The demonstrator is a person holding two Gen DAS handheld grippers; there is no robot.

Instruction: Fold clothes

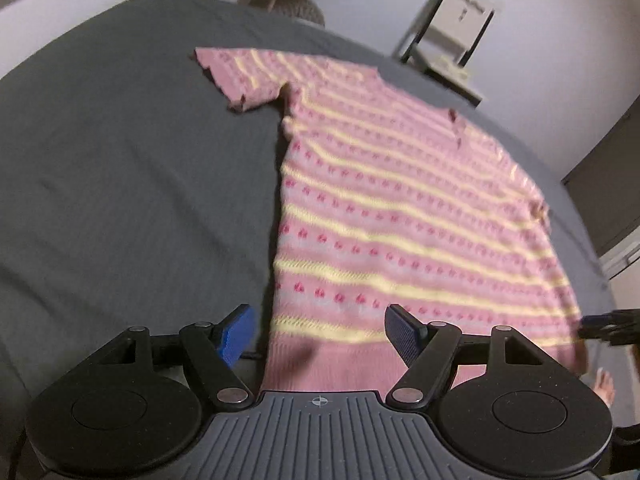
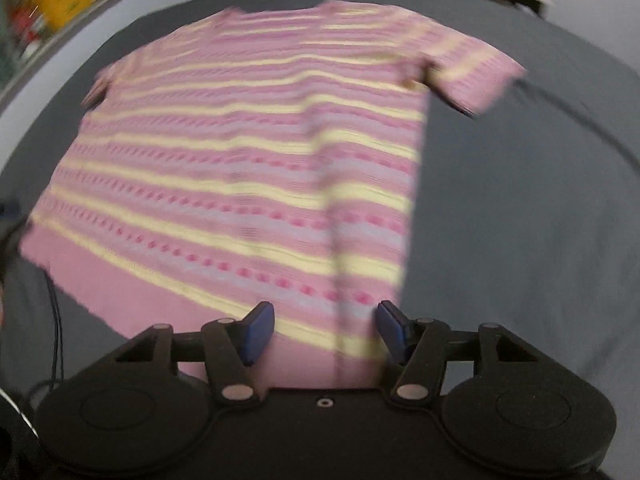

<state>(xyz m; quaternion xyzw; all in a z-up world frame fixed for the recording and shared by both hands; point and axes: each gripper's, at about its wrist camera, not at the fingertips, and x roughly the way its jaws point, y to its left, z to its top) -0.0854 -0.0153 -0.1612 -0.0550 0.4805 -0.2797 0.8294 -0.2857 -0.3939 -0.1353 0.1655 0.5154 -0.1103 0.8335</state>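
A pink short-sleeved knit sweater [image 1: 400, 208] with yellow stripes and small red dots lies spread flat on a dark grey bed. My left gripper [image 1: 320, 334] is open and empty just above the hem at its near left corner. The right wrist view shows the same sweater [image 2: 248, 168], blurred. My right gripper [image 2: 326, 330] is open and empty above the hem near its right corner. The right gripper's tip [image 1: 604, 326] shows at the right edge of the left wrist view.
The grey bed sheet [image 1: 132, 184] stretches wide to the left of the sweater and to its right [image 2: 520, 216]. A black-framed stand [image 1: 452, 36] stands by the white wall beyond the bed. A dark cable [image 2: 56, 320] hangs at the near left.
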